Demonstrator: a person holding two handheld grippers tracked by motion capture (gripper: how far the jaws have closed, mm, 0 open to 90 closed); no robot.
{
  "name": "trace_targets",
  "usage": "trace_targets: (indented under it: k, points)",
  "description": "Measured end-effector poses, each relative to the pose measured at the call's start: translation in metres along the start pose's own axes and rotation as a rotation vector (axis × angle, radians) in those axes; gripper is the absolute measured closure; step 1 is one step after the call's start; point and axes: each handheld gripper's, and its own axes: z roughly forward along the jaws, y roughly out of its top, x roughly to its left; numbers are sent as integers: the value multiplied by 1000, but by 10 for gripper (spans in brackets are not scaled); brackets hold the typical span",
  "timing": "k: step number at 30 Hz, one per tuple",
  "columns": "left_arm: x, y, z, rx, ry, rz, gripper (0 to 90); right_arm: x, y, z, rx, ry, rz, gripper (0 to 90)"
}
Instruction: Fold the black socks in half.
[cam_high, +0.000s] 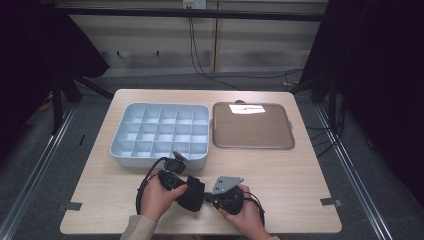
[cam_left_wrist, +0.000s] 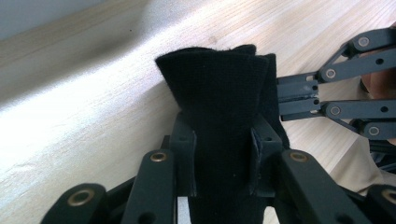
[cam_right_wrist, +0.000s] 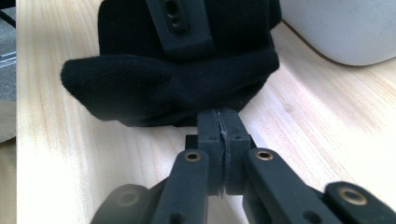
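Near the bottom centre of the high view, a black cloth (cam_high: 192, 195) sits on the table (cam_high: 295, 185) between two hands, just below the grey divided box (cam_high: 160, 134). Left claw (cam_left_wrist: 223, 161) is clamped on a thick fold of the cloth. Right claw (cam_right_wrist: 224, 135) has its jaws pressed together, pinching the cloth's lower edge. At right of the box lies a brown tray (cam_high: 252, 125).

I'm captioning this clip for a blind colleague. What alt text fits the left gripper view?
The left gripper clamps a folded black cloth that stands up between its jaws above a light wooden table. The right gripper reaches in from the right edge and meets the cloth's far side.
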Motion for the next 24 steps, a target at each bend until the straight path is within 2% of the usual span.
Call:
trace_targets:
  k: [10,24]
  points:
    - [1,0,-7,-2,8,-3,685,-3,-2,-2,-8,-17,31,806]
    - [8,-1,-18,-8,16,-6,684,-6,-4,-2,-16,-27,50,697]
